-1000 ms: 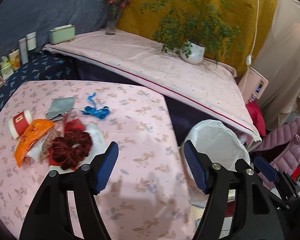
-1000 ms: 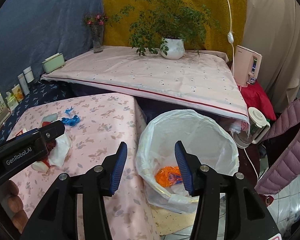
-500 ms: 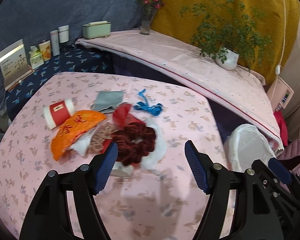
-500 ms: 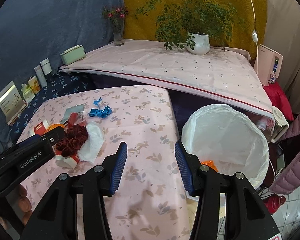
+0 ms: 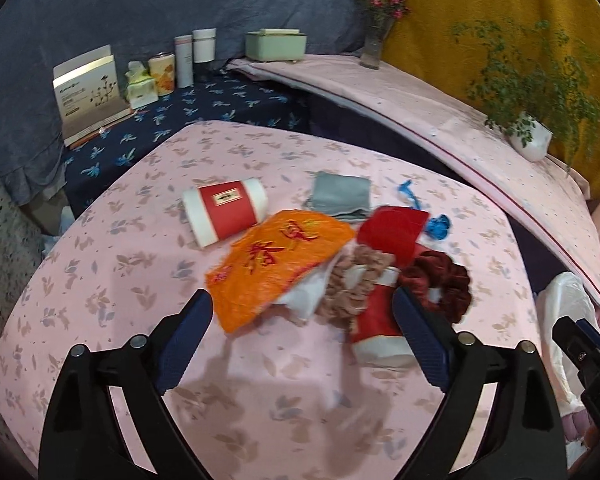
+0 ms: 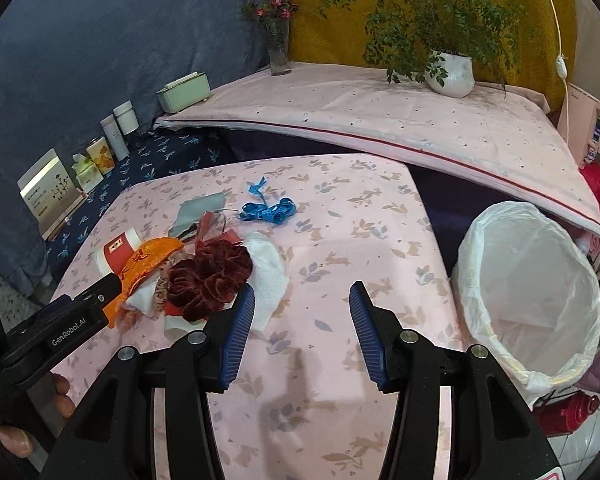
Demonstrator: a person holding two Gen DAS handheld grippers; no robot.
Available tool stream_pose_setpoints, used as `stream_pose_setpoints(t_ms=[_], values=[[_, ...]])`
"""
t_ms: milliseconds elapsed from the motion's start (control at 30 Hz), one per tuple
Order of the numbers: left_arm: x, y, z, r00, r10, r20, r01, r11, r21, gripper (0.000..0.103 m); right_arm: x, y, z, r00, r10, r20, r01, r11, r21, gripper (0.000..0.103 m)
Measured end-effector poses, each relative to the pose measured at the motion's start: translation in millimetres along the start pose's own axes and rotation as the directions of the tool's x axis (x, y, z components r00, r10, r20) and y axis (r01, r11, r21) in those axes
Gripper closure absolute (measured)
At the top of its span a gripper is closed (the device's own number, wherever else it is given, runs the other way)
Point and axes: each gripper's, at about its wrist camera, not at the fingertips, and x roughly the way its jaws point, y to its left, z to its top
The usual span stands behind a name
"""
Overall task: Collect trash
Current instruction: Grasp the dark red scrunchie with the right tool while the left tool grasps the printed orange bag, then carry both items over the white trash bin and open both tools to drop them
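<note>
Trash pile, centre of the left wrist view, on the pink flowered worktop [image 5: 100, 280]:
- orange wrapper [image 5: 278, 260], red characters, lying partly over a white tissue [image 6: 266, 276];
- red-and-white paper cup [image 5: 224, 212] on its side, just left of the wrapper;
- grey cloth [image 5: 340, 198] behind the wrapper;
- red paper piece [image 5: 392, 228], right of centre;
- beige scrunchie [image 5: 352, 284] touching a dark red scrunchie [image 5: 440, 280];
- blue ribbon [image 6: 268, 210], apart from the pile, upper centre of the right wrist view.

My left hand-held gripper [image 5: 304, 340]: released, jaws wide, nothing between them; it hovers at the near edge of the pile, the right finger in front of a second red-and-white cup [image 5: 376, 320].

My right hand-held gripper [image 6: 300, 332]: released, empty, over bare cloth right of the pile.

Trash bin [image 6: 532, 292], lined with a white bag, right side of the right wrist view, beside the worktop's edge.

Background, upper frame: potted plant [image 6: 448, 68], flower vase [image 6: 278, 52], green box [image 6: 184, 92], all on a pink-covered shelf [image 6: 380, 112]; small containers [image 5: 184, 60] and a card stand [image 5: 88, 88] at upper left.
</note>
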Motion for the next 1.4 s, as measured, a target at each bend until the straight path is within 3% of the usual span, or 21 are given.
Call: stream_pose_setpoints(t_ms=[333, 600, 867, 900, 933, 1167, 1400], values=[[41.3, 41.3, 6.7, 0.997, 0.006, -0.072, -0.011, 0.997, -0.072, 0.016, 48.1, 38.0, 10.2, 0.998, 0.034, -0.057, -0.035, 0.999, -0.006, 0.055], [65.9, 50.2, 12.9, 0.991, -0.061, -0.118, 0.047, 0.992, -0.117, 0.017, 85.0, 59.0, 15.5, 0.994, 0.032, -0.104, -0.035, 0.999, -0.024, 0.062], [75.8, 42.8, 4.0, 0.981, -0.109, -0.161, 0.094, 0.991, -0.098, 0.057, 103.2, 62.2, 0.8, 0.986, 0.038, -0.164, -0.047, 0.998, -0.052, 0.081], [74.5, 41.8, 3.6, 0.981, -0.111, -0.159, 0.096, 0.991, -0.094, 0.063, 102.6, 61.4, 0.0, 0.986, 0.041, -0.163, -0.05, 0.997, -0.052, 0.084], [73.0, 40.9, 3.4, 0.981, -0.118, -0.157, 0.104, 0.99, -0.093, 0.075, 101.3, 60.8, -0.8, 0.986, 0.042, -0.162, -0.052, 0.997, -0.054, 0.086], [52.2, 31.8, 6.2, 0.983, -0.137, -0.123, 0.129, 0.989, -0.069, 0.089, 82.5, 55.0, 0.0, 0.991, 0.052, -0.122, -0.059, 0.997, -0.056, 0.088], [16.4, 15.5, 17.1, 0.986, -0.159, -0.059, 0.157, 0.987, -0.04, 0.09, 45.1, 40.3, 14.8, 0.998, 0.058, -0.039, -0.06, 0.997, -0.042, 0.089]])
